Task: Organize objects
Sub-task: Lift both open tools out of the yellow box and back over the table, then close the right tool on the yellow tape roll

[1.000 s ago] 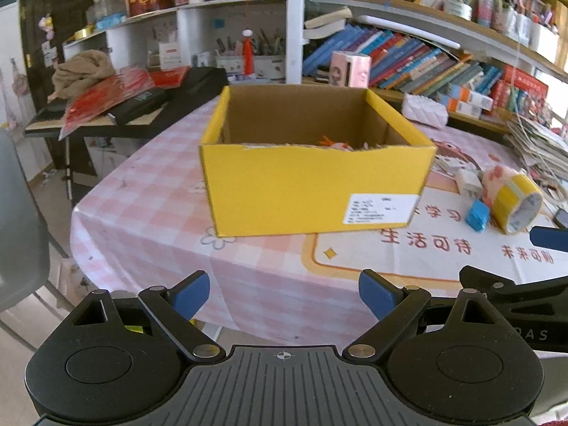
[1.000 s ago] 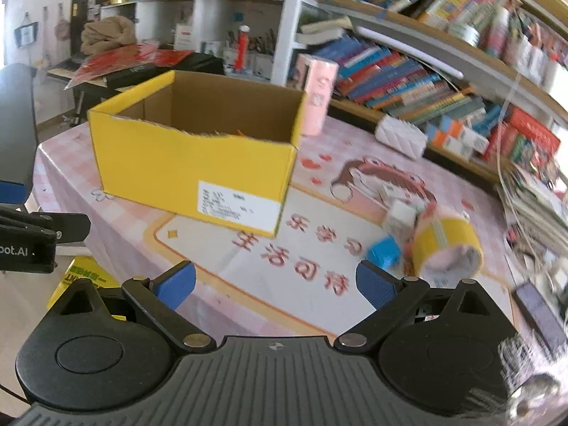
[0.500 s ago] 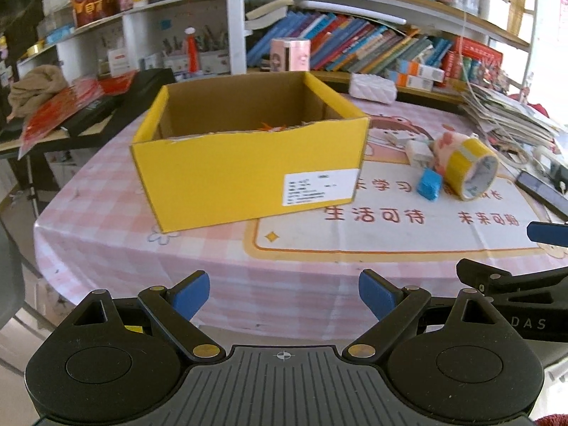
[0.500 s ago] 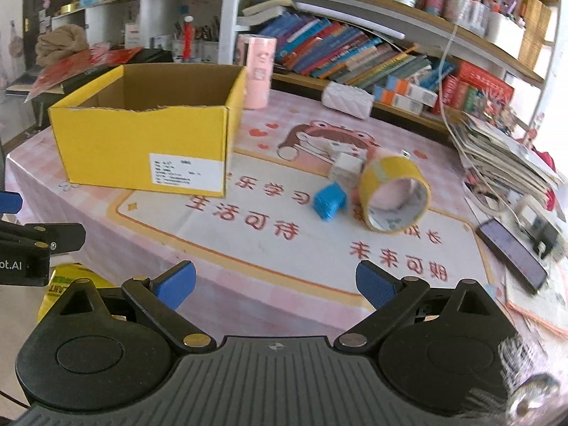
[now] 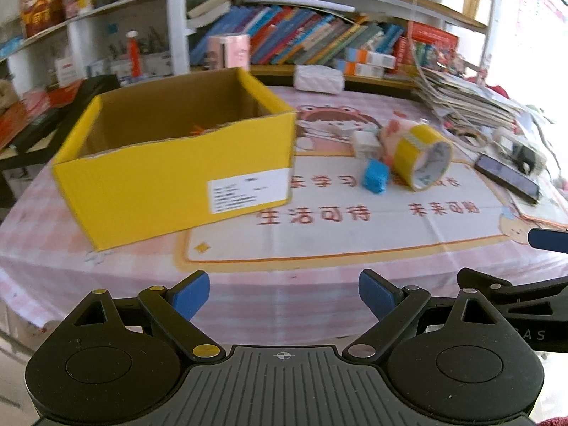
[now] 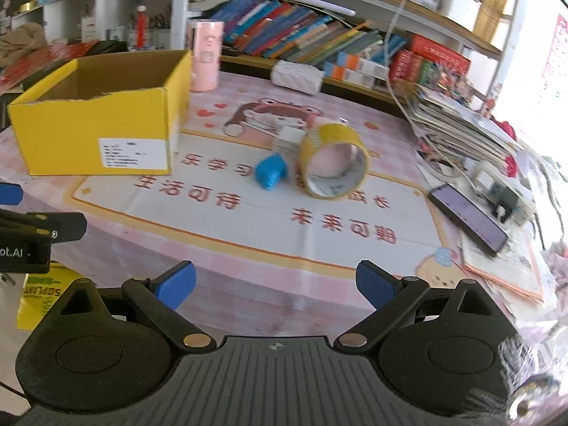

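Both claws hover released and empty at the near edge of a bench draped in pink checked cloth (image 6: 248,259): left claw (image 5: 284,296), right claw (image 6: 275,285). An open yellow cardboard box (image 6: 99,142) stands left; beside it lie a small blue block (image 6: 269,174), touching nothing, and a yellow tape roll (image 6: 333,163) on edge.

Home study (crammed bookshelves (image 6: 319,35), cartoon tablecloth (image 6: 248,220)).
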`<state>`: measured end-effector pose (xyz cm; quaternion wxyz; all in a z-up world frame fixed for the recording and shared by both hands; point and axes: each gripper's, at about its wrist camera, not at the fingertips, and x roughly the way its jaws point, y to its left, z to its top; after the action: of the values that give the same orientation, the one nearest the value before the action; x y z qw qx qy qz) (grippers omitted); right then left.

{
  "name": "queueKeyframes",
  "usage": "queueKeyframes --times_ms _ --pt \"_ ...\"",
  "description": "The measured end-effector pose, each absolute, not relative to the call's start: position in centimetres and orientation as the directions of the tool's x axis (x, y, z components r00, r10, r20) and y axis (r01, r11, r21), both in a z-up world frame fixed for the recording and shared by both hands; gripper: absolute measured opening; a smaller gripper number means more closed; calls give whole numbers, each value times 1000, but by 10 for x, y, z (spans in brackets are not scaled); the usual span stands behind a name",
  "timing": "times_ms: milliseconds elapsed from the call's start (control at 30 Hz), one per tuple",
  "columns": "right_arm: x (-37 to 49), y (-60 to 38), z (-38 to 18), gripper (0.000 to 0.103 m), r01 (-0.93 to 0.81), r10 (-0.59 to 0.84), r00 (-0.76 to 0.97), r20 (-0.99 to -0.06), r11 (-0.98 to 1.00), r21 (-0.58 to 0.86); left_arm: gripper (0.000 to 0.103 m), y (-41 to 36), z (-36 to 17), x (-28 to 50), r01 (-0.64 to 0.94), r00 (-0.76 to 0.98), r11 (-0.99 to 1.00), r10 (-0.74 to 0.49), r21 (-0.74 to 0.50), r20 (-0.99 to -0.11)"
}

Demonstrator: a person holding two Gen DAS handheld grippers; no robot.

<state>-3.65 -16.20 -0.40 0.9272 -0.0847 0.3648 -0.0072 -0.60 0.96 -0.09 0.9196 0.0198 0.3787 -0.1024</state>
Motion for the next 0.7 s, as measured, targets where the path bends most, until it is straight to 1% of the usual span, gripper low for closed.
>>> queueKeyframes --times_ms 300,533,700 --pt "-35 -192 -4 97 46 -141 720 -680 987 -156 93 -17 0 8 266 687 963 -216 -36 -694" --pt "-22 -205 2 97 62 -149 725 -673 987 -152 93 -30 5 18 279 701 960 -220 -23 -678" --pt "-9 -215 6 97 53 -133 733 -667 989 -139 93 -36 10 28 258 718 966 -206 -22 -664"
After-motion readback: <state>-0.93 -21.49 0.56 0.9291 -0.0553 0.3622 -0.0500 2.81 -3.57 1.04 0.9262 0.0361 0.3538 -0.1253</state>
